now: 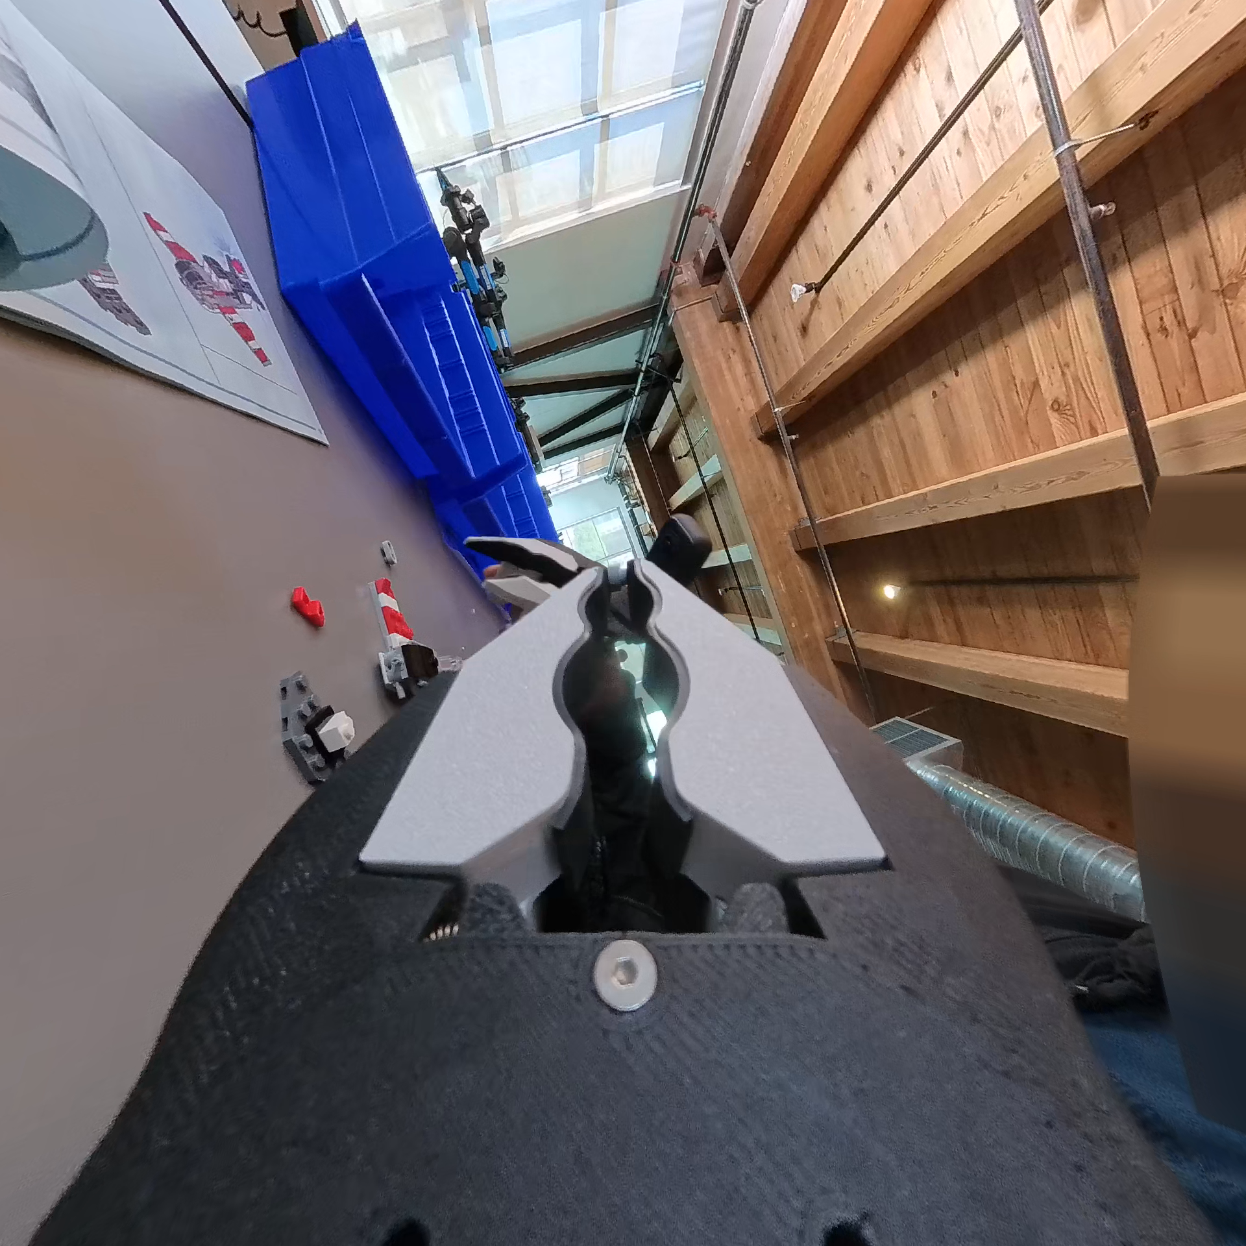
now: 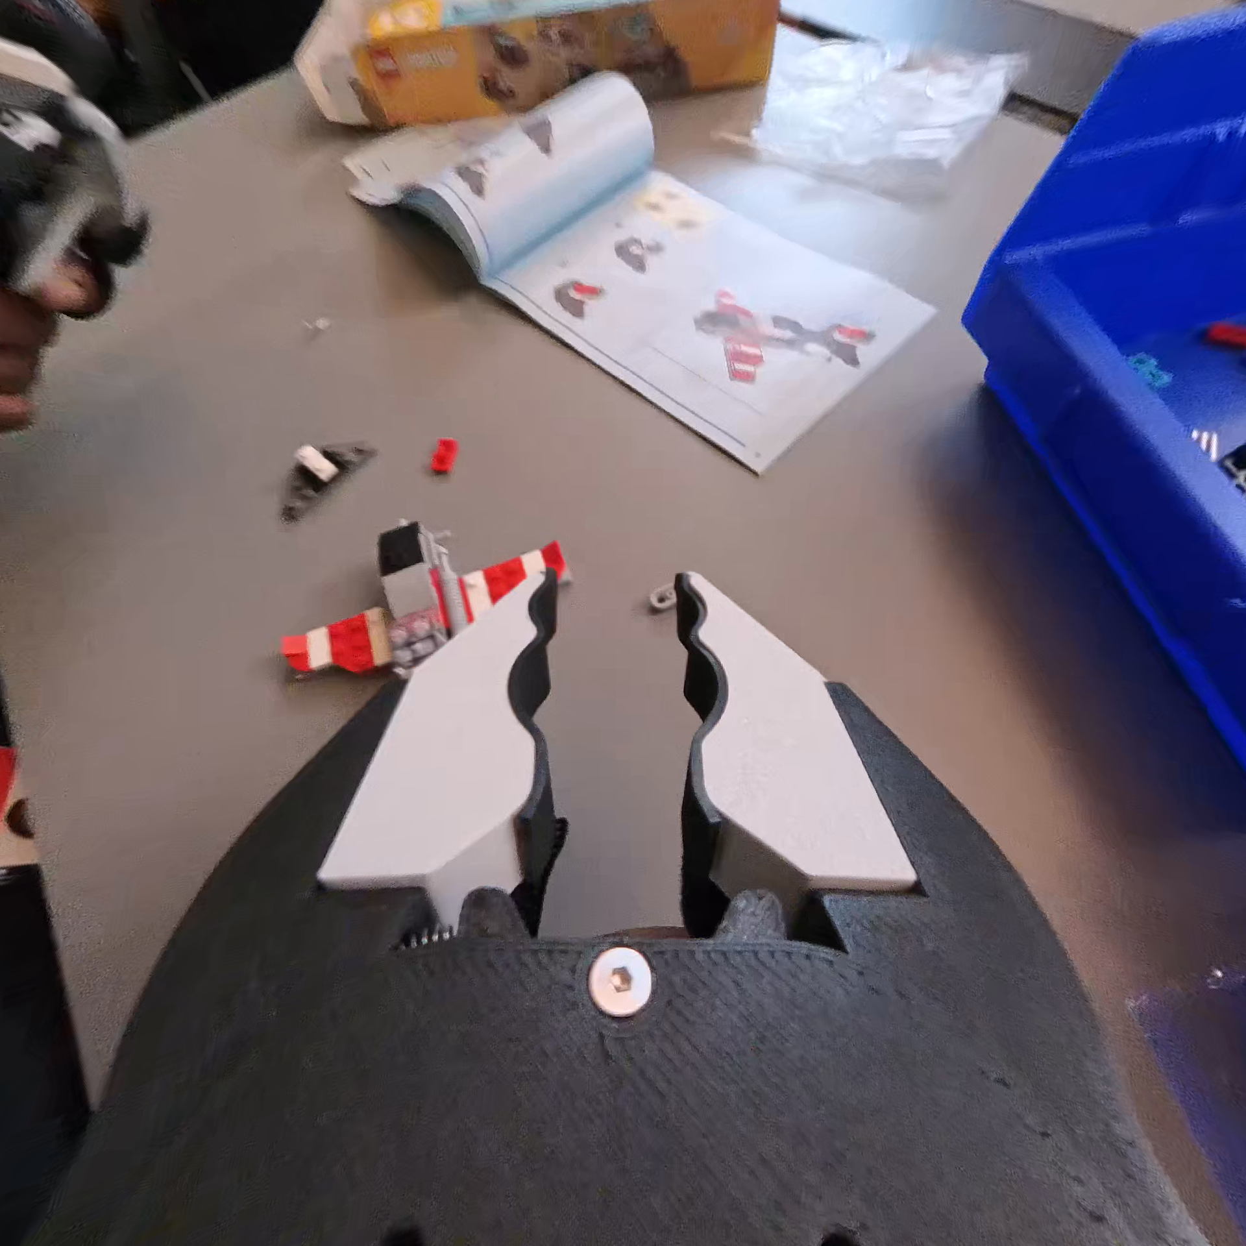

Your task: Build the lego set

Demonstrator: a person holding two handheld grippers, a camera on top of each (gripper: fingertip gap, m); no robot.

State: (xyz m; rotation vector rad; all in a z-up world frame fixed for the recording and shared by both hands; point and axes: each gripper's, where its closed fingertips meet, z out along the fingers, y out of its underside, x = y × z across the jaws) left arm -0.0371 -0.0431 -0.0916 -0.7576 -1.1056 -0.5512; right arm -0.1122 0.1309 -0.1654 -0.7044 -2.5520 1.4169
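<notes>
While our right gripper [image 2: 615, 586] hangs with jaws apart and empty, we list, largest first. 1: blue bin [image 2: 1112, 350], well right of the jaws; a wide swing could clip it. 2: red-and-white winged model [image 2: 431, 607], touching-close beside the left finger [image 2: 472, 708]; closing here could knock it askew. 3: small grey piece [image 2: 663, 597], just off the right fingertip, easily flicked away. Our left gripper [image 1: 619, 578] is raised, jaws nearly together on something small and dark; we cannot tell what.

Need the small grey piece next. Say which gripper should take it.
Right. The right gripper hangs open over the table, the grey piece just beside its fingertip. The left gripper is shut, raised, pointing away.
</notes>
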